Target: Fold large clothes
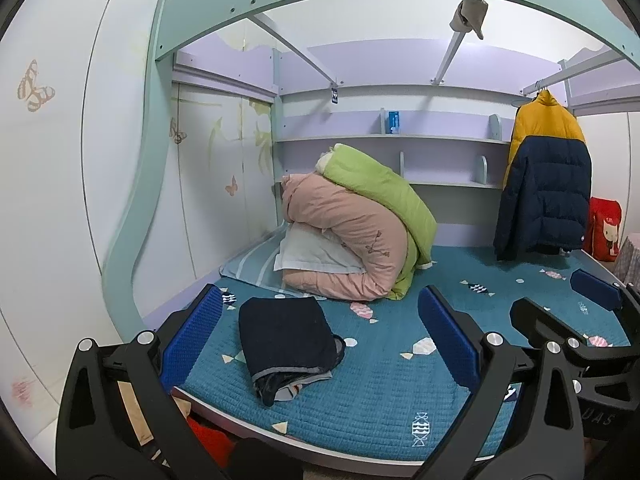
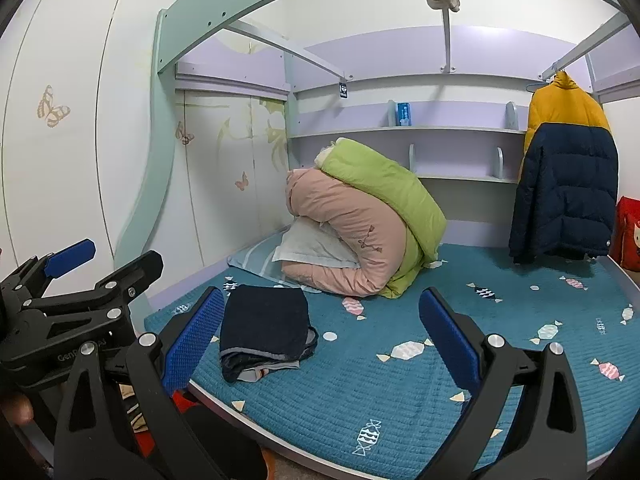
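A dark navy garment (image 1: 286, 346) lies folded in a compact stack on the teal bed cover (image 1: 380, 392), near the bed's front left edge; it also shows in the right wrist view (image 2: 266, 330). My left gripper (image 1: 320, 332) is open and empty, held back from the bed with the garment between its blue pads. My right gripper (image 2: 322, 334) is open and empty too, just right of the garment. The right gripper shows at the right edge of the left wrist view (image 1: 560, 300), and the left gripper at the left edge of the right wrist view (image 2: 104, 260).
A rolled pink quilt (image 1: 348, 240) and green quilt (image 1: 380, 196) sit on a white pillow (image 1: 316, 256) at the bed's back left. A yellow and navy puffer jacket (image 1: 548, 176) hangs at the right. A red bag (image 1: 604, 228) stands beyond it. Shelves line the back wall.
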The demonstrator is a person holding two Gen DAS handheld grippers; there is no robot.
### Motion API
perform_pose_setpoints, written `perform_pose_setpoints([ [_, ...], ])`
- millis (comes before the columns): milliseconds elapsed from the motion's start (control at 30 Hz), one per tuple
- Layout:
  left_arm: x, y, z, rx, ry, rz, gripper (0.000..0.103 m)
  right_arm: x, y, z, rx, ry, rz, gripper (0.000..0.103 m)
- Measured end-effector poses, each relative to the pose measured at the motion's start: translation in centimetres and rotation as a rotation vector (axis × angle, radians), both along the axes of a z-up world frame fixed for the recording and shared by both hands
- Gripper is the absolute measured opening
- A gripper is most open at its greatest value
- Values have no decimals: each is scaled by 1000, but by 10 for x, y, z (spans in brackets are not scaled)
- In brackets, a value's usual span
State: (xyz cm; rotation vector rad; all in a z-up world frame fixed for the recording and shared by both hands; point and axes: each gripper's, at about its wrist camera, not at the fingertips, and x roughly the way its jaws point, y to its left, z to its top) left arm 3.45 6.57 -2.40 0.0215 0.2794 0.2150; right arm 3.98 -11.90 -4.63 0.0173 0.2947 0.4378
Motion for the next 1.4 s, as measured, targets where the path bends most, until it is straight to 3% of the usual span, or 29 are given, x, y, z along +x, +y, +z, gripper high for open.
perform_pose_setpoints([
  [1400,4,-9,5,-4,-4,-21,98,-1,-10,2,18,-4,-26,94],
])
